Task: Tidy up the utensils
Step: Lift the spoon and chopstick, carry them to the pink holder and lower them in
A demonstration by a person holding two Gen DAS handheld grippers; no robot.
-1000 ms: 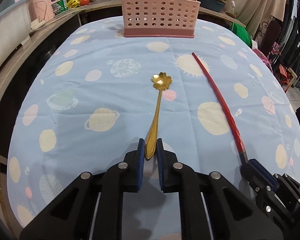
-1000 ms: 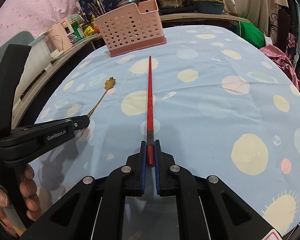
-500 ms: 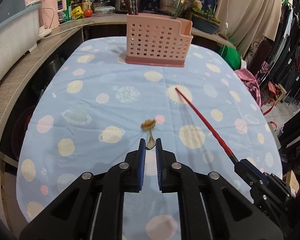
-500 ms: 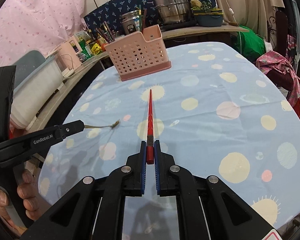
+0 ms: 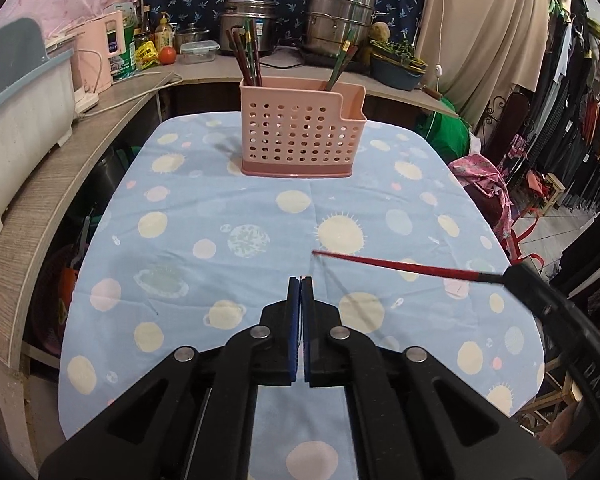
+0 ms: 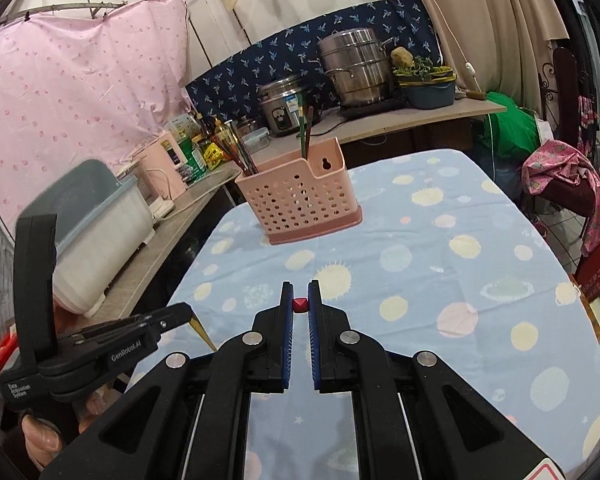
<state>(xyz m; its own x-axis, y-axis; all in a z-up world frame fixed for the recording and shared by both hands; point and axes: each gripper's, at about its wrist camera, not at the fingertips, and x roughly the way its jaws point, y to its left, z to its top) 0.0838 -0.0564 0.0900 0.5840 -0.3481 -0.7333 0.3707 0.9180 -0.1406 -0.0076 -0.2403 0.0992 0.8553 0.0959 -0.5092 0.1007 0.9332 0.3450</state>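
Observation:
A pink perforated utensil basket stands upright at the far end of the table and holds several chopsticks; it also shows in the right wrist view. My left gripper is shut on a gold spoon, whose handle shows only in the right wrist view, hanging down from the left gripper. My right gripper is shut on a red chopstick, seen end-on. In the left wrist view the red chopstick is held level above the table.
A blue tablecloth with planets and suns covers the table. A wooden counter on the left carries a grey-white bin. Pots and jars stand on the back counter. Clothes and a chair are on the right.
Both grippers have risen well above the table with their utensils. The spoon has swung down out of the left wrist view. The red chopstick now points along the right camera's line of sight.

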